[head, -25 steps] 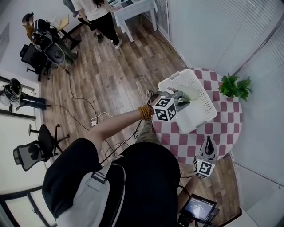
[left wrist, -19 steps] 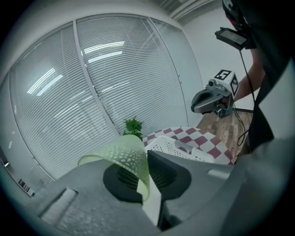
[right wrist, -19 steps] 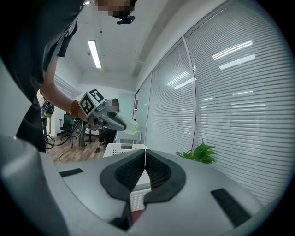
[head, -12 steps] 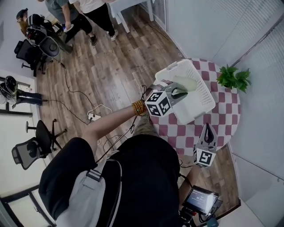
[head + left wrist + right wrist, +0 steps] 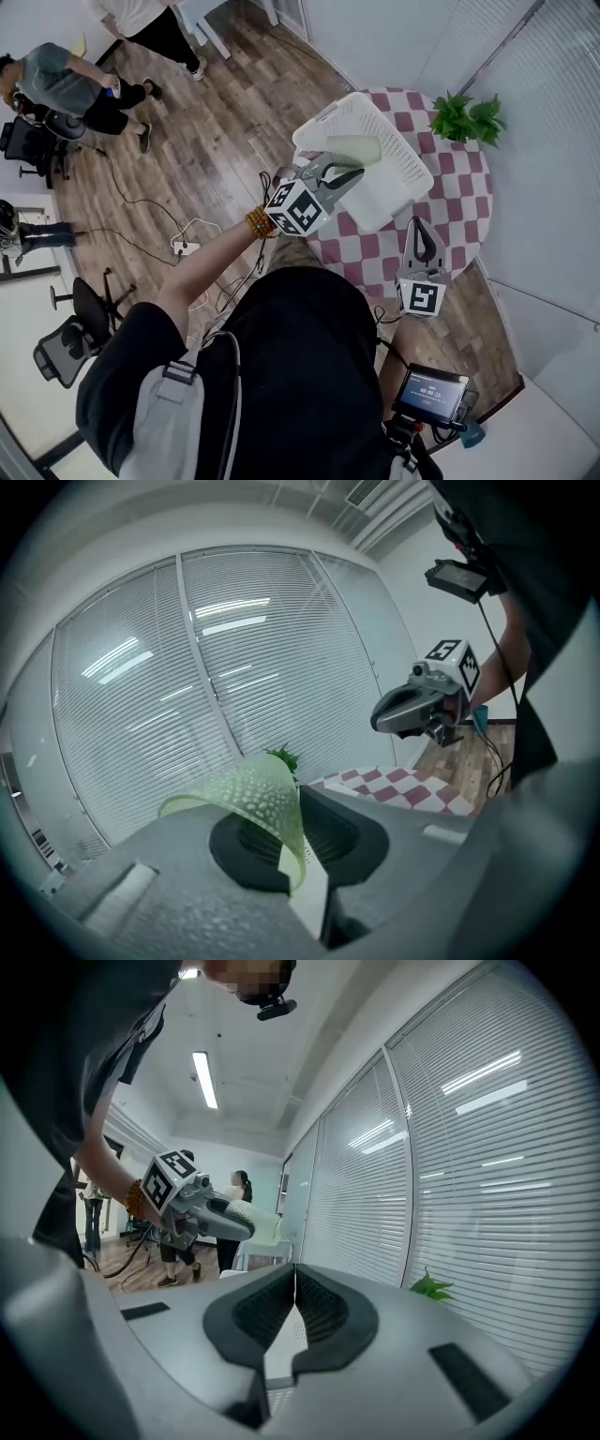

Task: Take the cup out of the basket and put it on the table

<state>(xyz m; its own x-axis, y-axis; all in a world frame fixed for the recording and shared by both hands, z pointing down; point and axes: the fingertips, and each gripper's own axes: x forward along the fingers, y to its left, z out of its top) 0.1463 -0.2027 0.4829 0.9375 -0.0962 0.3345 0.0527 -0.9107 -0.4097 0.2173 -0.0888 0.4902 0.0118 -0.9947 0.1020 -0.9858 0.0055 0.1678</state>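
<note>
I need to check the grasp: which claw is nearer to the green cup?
Left. The left claw is shut on the rim of the cup, over the white basket. The right claw, shut and empty, is apart from it, over the checkered table beside the basket.

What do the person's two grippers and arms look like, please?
Both the left gripper and right gripper are grey, tapering to black-padded fingers, each carrying a cube of black-and-white square markers. The person wears a black short-sleeved top and an orange bead bracelet.

cup (image 5: 251, 794) base hidden btwn fingers (image 5: 349, 834), basket (image 5: 386, 195) partly behind left gripper (image 5: 342, 176), table (image 5: 461, 208) edge behind right gripper (image 5: 420, 234)
</note>
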